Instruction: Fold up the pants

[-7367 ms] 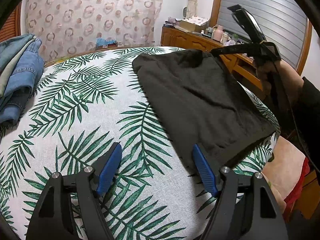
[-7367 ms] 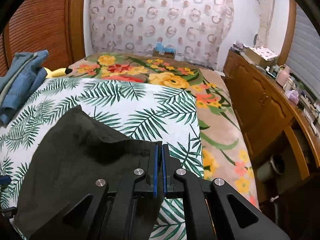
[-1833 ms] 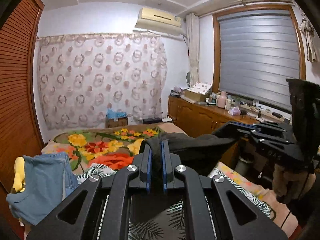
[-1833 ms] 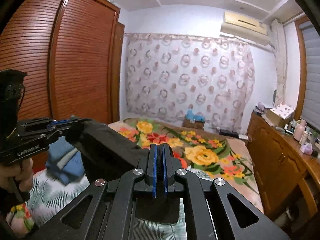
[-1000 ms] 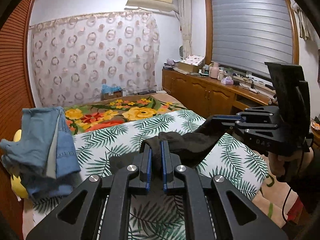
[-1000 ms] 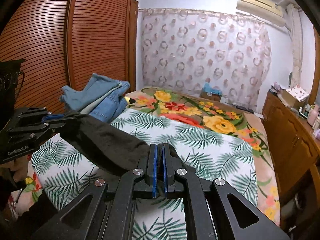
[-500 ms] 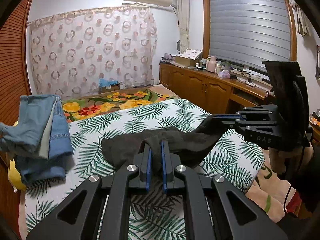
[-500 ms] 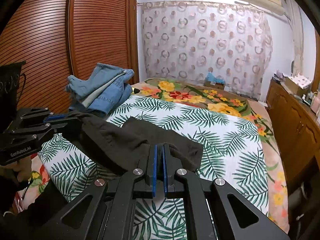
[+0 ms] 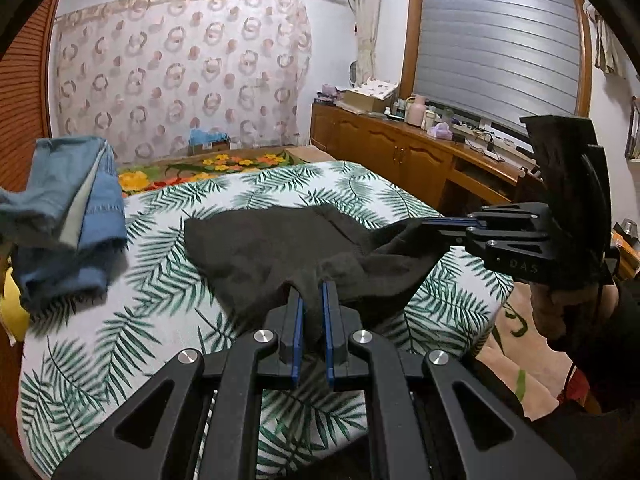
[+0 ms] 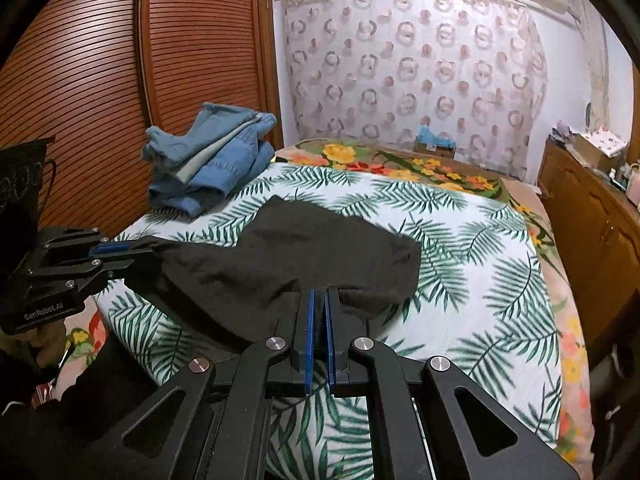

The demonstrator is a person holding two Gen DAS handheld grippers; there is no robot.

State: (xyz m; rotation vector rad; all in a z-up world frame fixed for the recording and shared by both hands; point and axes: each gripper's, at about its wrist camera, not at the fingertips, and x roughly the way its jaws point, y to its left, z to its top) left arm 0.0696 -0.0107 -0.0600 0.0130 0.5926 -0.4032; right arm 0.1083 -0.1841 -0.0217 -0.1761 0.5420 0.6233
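Note:
The dark pants (image 9: 280,248) lie partly spread on the palm-leaf sheet, near edge lifted between both grippers. My left gripper (image 9: 311,292) is shut on one corner of the near edge. My right gripper (image 10: 318,298) is shut on the other corner. The pants (image 10: 332,248) sag between them, far part resting flat on the bed. In the left wrist view the right gripper (image 9: 440,226) shows at the right; in the right wrist view the left gripper (image 10: 132,250) shows at the left.
A pile of blue denim clothes (image 9: 68,216) (image 10: 208,160) lies at the bed's far left by the wooden wardrobe doors (image 10: 120,80). A wooden sideboard (image 9: 420,160) with small items runs along the right. A floral cover (image 10: 400,164) lies beyond the leaf sheet (image 10: 480,272).
Both grippers have come down and back toward the bed's near side with the pants. More of the far part now lies flat on the sheet.

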